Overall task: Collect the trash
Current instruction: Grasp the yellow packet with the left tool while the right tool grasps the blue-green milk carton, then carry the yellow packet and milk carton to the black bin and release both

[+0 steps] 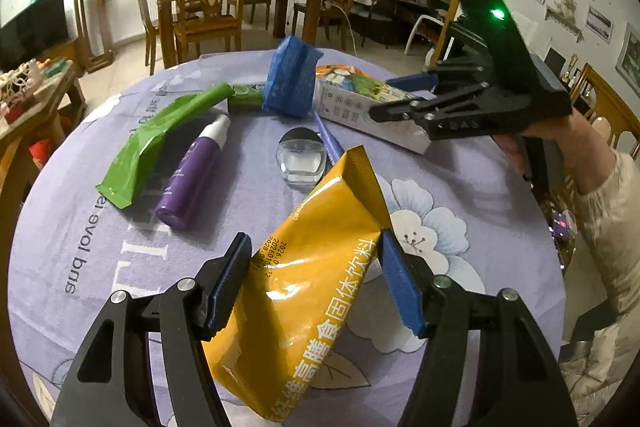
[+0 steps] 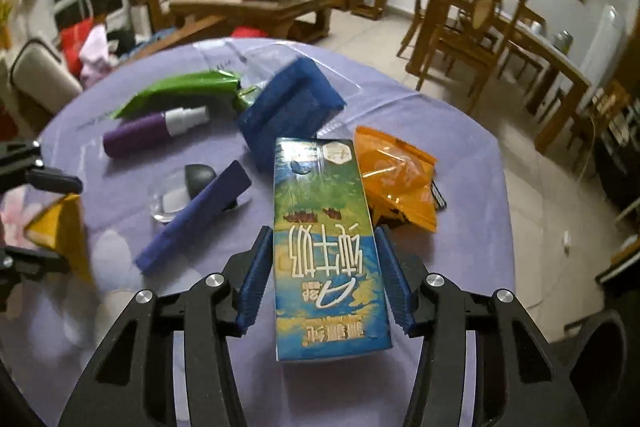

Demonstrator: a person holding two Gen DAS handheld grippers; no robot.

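My left gripper is shut on a yellow drink-powder pouch, which stands tilted up off the lilac tablecloth. In the right wrist view my right gripper has its blue pads against both long sides of a blue-green milk carton lying on the table. From the left wrist view, that right gripper is at the far right, over the carton. Other trash lies about: a green pouch, a crumpled blue bag and an orange wrapper.
A purple spray bottle, a clear glass jar and a blue pen-like stick lie mid-table. A person's hand and pale sleeve hold the right gripper. Wooden chairs and a dining table stand beyond the round table.
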